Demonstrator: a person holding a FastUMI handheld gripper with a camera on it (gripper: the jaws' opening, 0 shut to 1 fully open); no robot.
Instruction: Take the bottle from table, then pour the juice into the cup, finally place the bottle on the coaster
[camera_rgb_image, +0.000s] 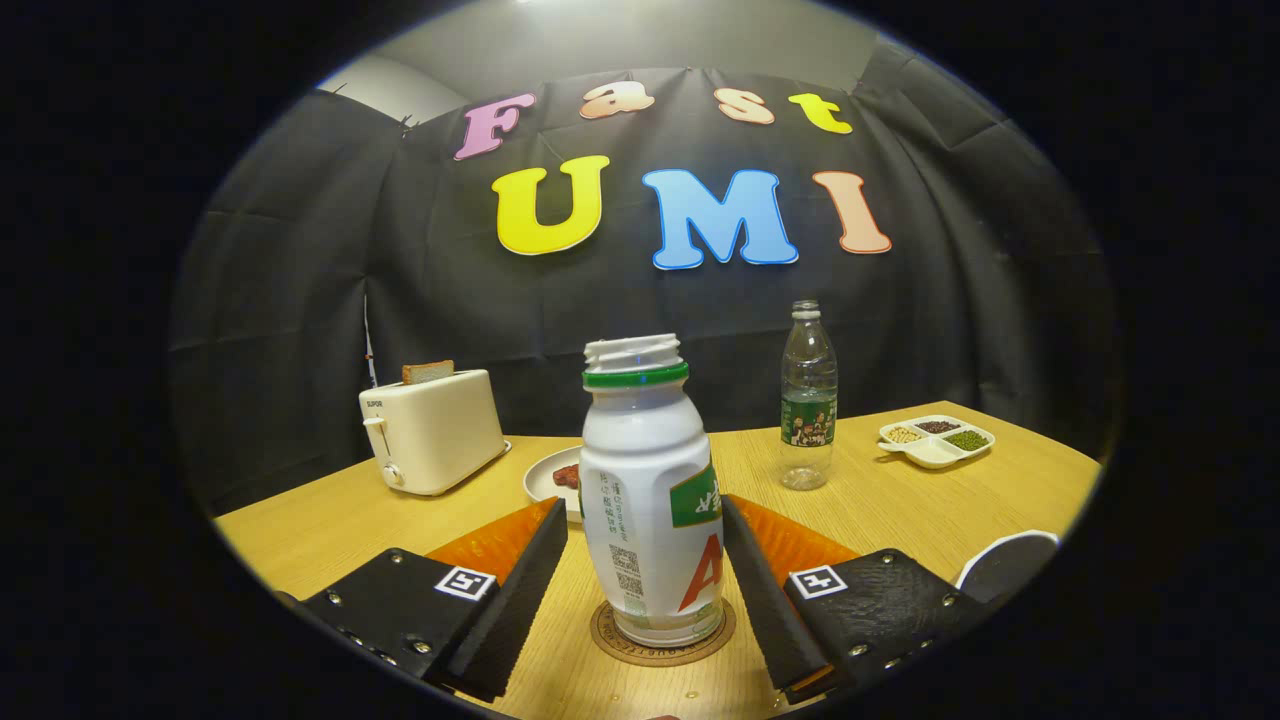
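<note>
Two fingers of the gripper (645, 590) are standing spread apart on either side of the juice bottle (650, 500), and they are not pressing on it: a narrow gap is showing on the left side, while the right finger is lying very close to the bottle's wall, perhaps just touching it, though I cannot tell for certain. Going from the left, a cream toaster (432, 430) is sitting on the wooden table (330, 525) well beyond the left finger, with a slice of toast (428, 372) sticking up out of its slot. Just to the right of it, a white plate (552, 478) is lying partly hidden behind the bottle, and something red is resting on it. The juice bottle, white with a green ring under its open neck and no cap on it, is standing upright between the fingers, on the round brown coaster (662, 632), whose rim is showing around the bottle's base. Farther right and beyond the right finger, a clear plastic water bottle (808, 400) with a green label is standing upright near the black cloth wall. To its right, a white divided dish (936, 441) is holding beans or grains of different colours in separate compartments. Nearest on the right, beside the right finger, a curved white rim (1010, 552) is showing, possibly the cup.
</note>
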